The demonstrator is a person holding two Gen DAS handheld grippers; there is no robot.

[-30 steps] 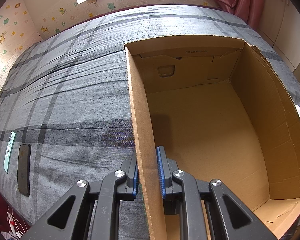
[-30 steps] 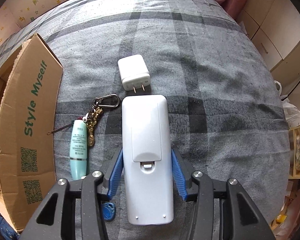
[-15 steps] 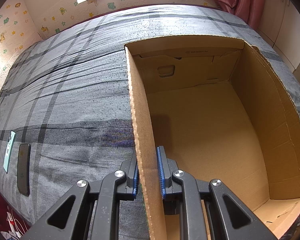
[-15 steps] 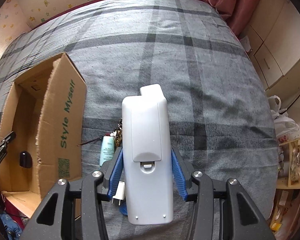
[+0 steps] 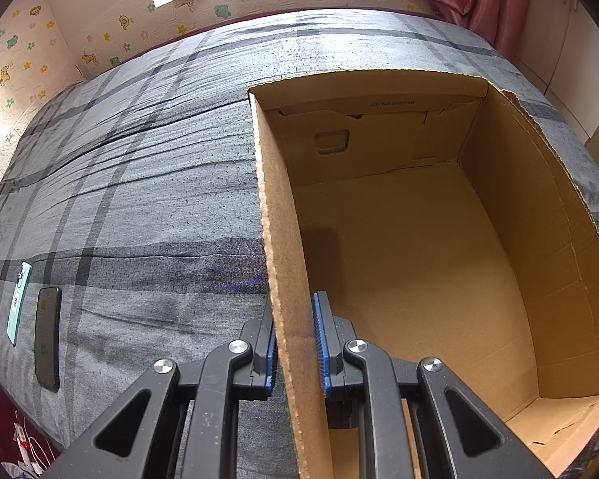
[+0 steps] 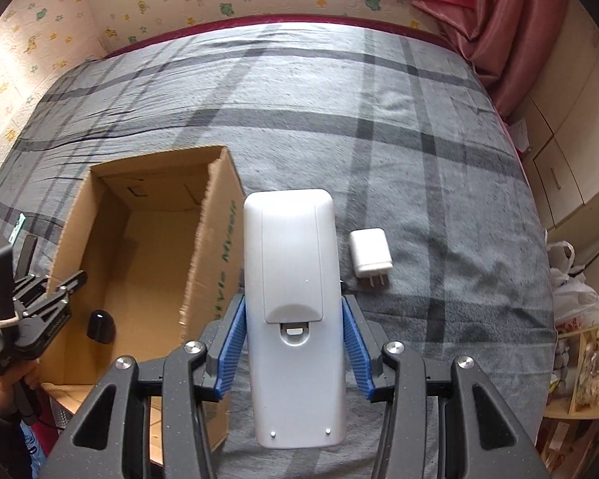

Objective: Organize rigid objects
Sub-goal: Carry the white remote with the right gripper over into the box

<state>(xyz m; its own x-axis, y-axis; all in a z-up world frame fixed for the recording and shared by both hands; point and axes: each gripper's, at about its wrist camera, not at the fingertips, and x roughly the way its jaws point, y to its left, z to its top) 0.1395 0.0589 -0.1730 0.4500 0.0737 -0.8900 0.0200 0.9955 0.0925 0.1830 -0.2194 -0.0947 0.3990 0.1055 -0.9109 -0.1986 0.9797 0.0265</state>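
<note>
My right gripper (image 6: 293, 339) is shut on a white remote control (image 6: 291, 279), back side up, held above the grey plaid bed just right of the open cardboard box (image 6: 215, 247). My left gripper (image 5: 295, 343) is shut on the box's left wall (image 5: 279, 239); it also shows in the right wrist view (image 6: 40, 303). The box (image 5: 419, 259) holds a small black object (image 6: 100, 325) on its floor. A white plug adapter (image 6: 370, 253) lies on the bed right of the remote.
Two phones, one teal (image 5: 18, 301) and one black (image 5: 47, 337), lie on the bed left of the box. A pink curtain (image 6: 499, 32) and cabinets (image 6: 571, 159) stand at the right. A plastic bag (image 6: 571, 279) sits beside the bed.
My right gripper has lifted the remote off the bed and carried it up and toward the box; the tube and keys have dropped out of view. The left gripper has not moved.
</note>
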